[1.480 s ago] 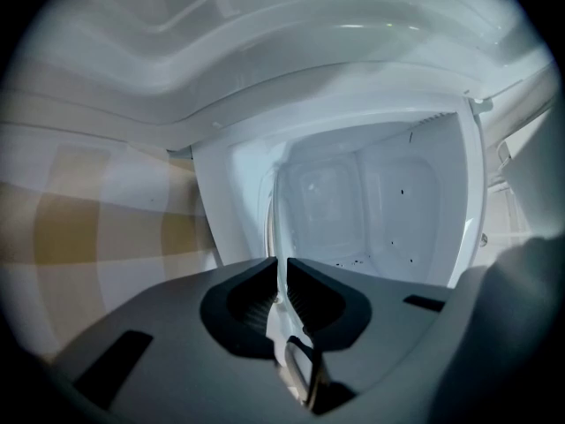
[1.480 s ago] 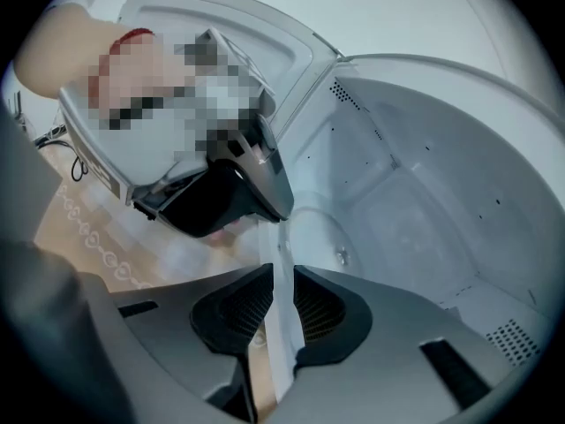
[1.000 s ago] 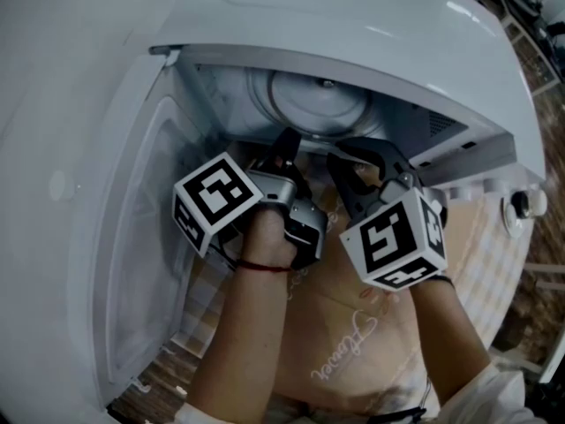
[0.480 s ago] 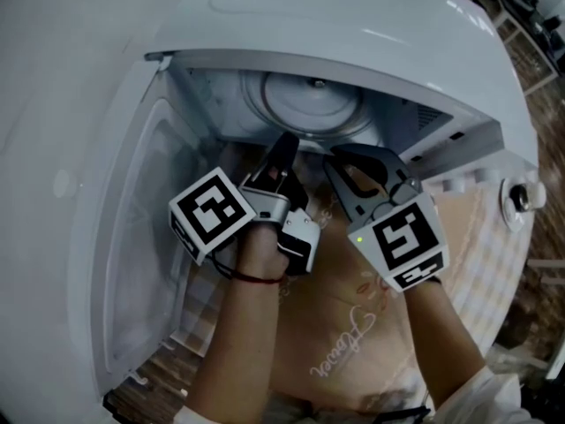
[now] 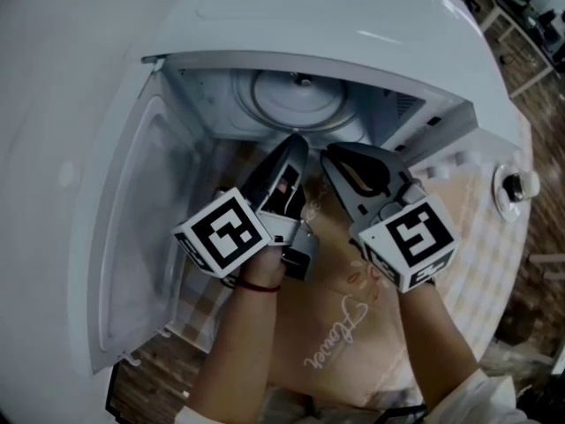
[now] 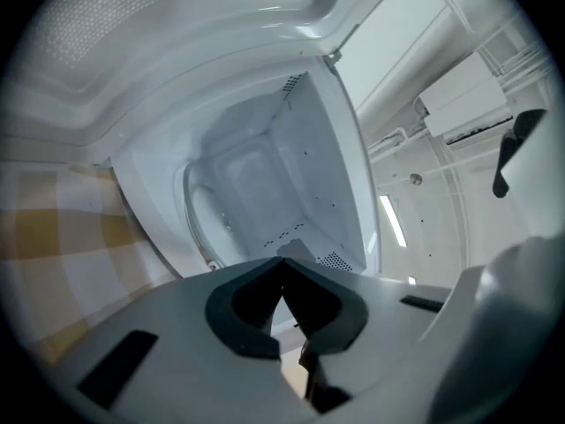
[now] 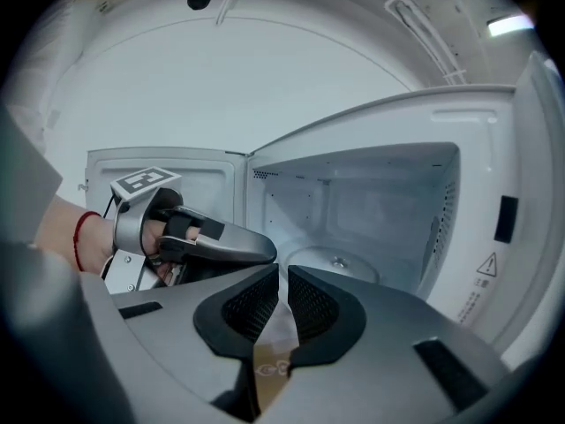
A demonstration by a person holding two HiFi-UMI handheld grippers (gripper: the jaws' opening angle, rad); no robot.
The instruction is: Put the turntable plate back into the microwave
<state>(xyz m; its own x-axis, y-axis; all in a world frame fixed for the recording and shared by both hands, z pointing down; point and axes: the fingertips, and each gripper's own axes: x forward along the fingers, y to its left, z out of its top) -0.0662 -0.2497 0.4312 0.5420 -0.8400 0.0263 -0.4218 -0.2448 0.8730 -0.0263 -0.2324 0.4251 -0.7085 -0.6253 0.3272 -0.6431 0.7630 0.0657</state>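
The round glass turntable plate (image 5: 296, 100) lies flat on the floor of the open white microwave (image 5: 353, 25). It also shows in the right gripper view, where the plate (image 7: 340, 263) sits just past my jaw tips. My left gripper (image 5: 298, 141) hovers outside the opening, shut with nothing in it. Beside it my right gripper (image 5: 330, 154) is also shut and holds nothing, its tips in front of the cavity mouth. The left gripper (image 7: 261, 253) appears at the left of the right gripper view. In the left gripper view the cavity (image 6: 265, 175) and the plate's rim (image 6: 196, 210) lie ahead.
The microwave door (image 5: 132, 263) stands swung open at the left. A control knob (image 5: 516, 184) sits on the panel at the right. A beige cloth with script lettering (image 5: 335, 343) covers the table under my hands.
Both grippers have drawn back out of the cavity mouth towards the person. The plate stays in place inside the microwave.
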